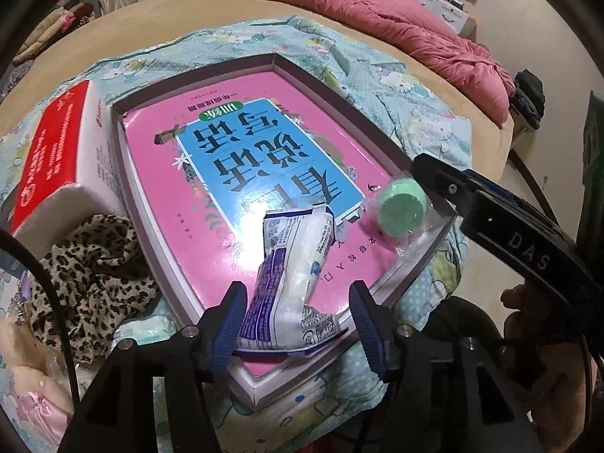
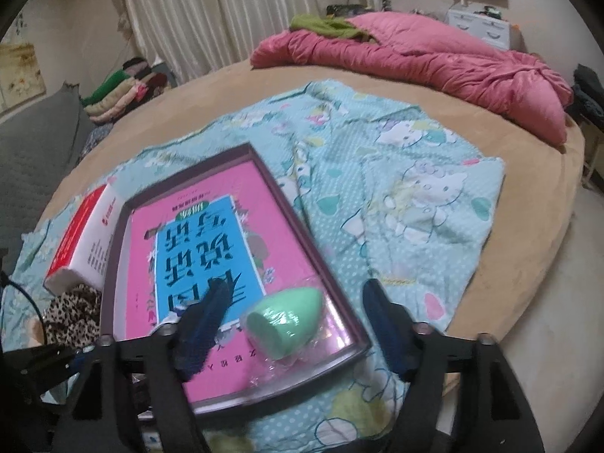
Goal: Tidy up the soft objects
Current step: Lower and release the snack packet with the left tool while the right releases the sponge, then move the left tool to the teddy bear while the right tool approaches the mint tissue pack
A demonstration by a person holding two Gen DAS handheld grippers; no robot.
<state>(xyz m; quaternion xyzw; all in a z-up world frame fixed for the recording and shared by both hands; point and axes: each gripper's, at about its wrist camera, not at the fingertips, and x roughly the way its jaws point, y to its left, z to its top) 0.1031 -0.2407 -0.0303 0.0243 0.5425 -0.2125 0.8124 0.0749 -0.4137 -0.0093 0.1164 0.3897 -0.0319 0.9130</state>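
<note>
Two blue-padded hand-held grippers work over a shallow grey tray (image 1: 126, 204) lined with a pink and blue book cover, resting on a turquoise cartoon-print cloth (image 2: 422, 204). At nine o'clock of the tray in the left wrist view stands a red and white carton (image 1: 56, 154), with a leopard-print fabric (image 1: 94, 271) below it. The left gripper (image 1: 298, 321) has its jaws apart, a white and purple plastic packet (image 1: 290, 279) lying between them on the tray, touching the left pad. At three o'clock, a mint-green egg-shaped sponge in clear wrap (image 2: 283, 321) lies between the spread jaws of the right gripper (image 2: 298, 324), untouched.
</note>
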